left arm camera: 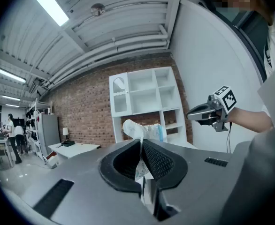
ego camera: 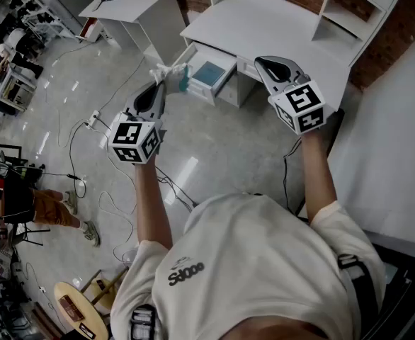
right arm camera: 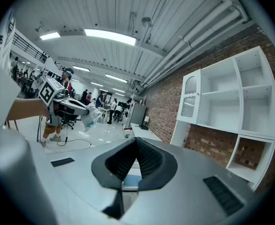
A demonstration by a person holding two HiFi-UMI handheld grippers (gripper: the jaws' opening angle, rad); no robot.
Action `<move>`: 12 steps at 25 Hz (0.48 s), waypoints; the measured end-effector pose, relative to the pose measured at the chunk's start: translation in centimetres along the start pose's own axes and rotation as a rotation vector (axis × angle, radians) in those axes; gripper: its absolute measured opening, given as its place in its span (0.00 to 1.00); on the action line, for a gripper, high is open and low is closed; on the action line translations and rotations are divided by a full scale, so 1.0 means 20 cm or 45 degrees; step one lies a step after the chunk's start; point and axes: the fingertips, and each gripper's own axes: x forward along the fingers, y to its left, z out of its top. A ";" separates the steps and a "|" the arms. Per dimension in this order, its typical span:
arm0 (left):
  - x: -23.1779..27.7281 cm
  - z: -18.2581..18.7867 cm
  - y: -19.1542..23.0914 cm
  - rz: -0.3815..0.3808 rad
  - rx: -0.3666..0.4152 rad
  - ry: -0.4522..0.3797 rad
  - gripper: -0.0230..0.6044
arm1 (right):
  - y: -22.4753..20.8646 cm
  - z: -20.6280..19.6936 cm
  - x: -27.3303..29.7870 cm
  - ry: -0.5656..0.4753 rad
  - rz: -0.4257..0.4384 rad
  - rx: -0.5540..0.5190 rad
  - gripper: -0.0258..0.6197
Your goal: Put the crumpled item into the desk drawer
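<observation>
Shirt (ego camera: 264, 261) nearest, head view: left gripper (ego camera: 168, 83) holds crumpled item (ego camera: 172, 73) just beside open drawer (ego camera: 209, 73), not yet over it.
Left gripper view: jaws pinched on it.
Right gripper view: right gripper (right arm camera: 136, 142) closed, empty.
Drawer already open; drop-in remains.

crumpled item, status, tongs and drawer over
Left tongs shut on crumpled item, in the air by the drawer front. Right tongs shut, empty. The drawer stands open, something blue inside; nothing in the way.

No legible text anywhere
</observation>
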 end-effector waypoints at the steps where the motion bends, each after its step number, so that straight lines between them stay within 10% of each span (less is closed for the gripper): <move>1: 0.01 0.01 0.00 0.006 0.005 -0.004 0.08 | -0.01 0.00 0.00 -0.001 0.003 -0.003 0.05; 12: 0.06 -0.03 -0.06 0.063 -0.001 0.010 0.08 | -0.07 -0.09 -0.03 -0.013 0.041 0.016 0.05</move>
